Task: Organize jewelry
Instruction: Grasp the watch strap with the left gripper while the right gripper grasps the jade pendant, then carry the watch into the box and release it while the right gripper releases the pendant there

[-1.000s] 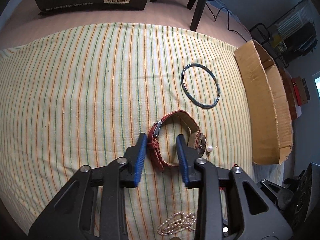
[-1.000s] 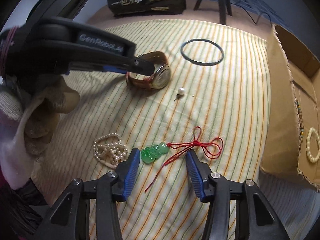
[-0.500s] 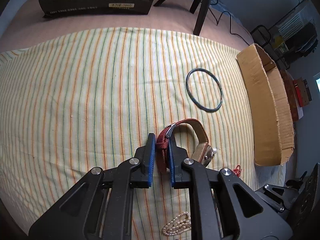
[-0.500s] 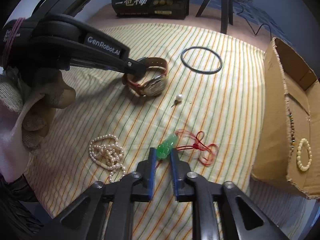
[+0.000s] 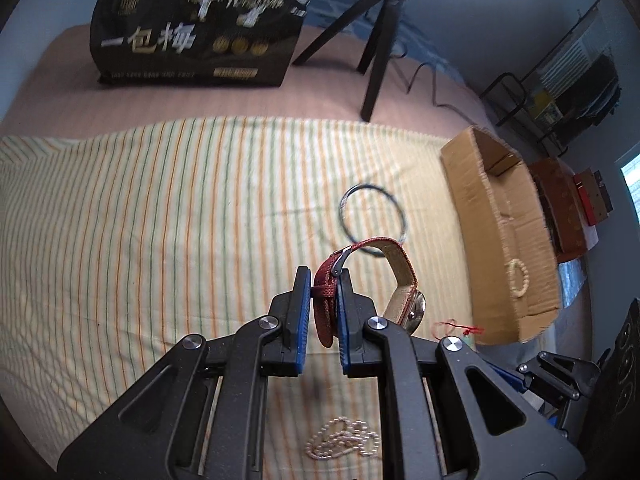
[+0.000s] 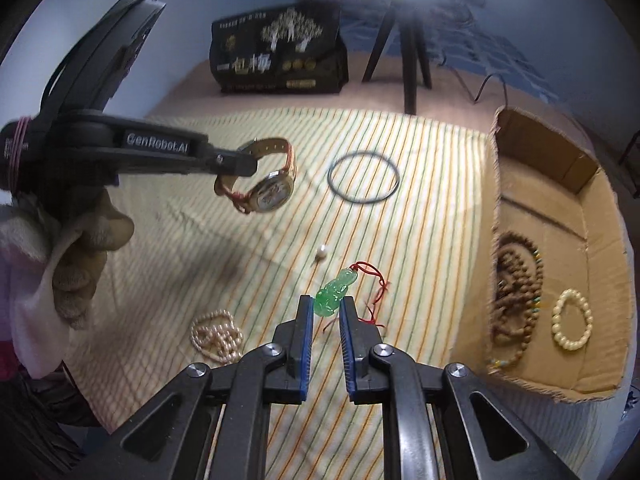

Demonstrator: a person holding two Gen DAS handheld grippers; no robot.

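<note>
My left gripper (image 5: 323, 280) is shut on the red strap of a wristwatch (image 5: 400, 276) and holds it in the air above the striped cloth; the watch also shows in the right wrist view (image 6: 268, 188). My right gripper (image 6: 325, 305) is shut on a green jade pendant (image 6: 334, 290), lifted, with its red cord (image 6: 374, 292) hanging down. A dark bangle (image 6: 363, 177), a single pearl earring (image 6: 321, 251) and a pearl strand (image 6: 216, 336) lie on the cloth. The cardboard box (image 6: 600, 216) at the right holds a brown bead necklace (image 6: 516, 280) and a cream bracelet (image 6: 571, 324).
A black printed bag (image 6: 280, 54) and a tripod (image 6: 404, 40) stand at the far end of the surface. The striped cloth (image 5: 160, 208) covers the middle. Shelving and boxes (image 5: 568, 92) are beyond the box on the right.
Both grippers closed on their items and lifted them: the left raised the watch off the cloth, the right raised the jade pendant. Both views rose and tilted up.
</note>
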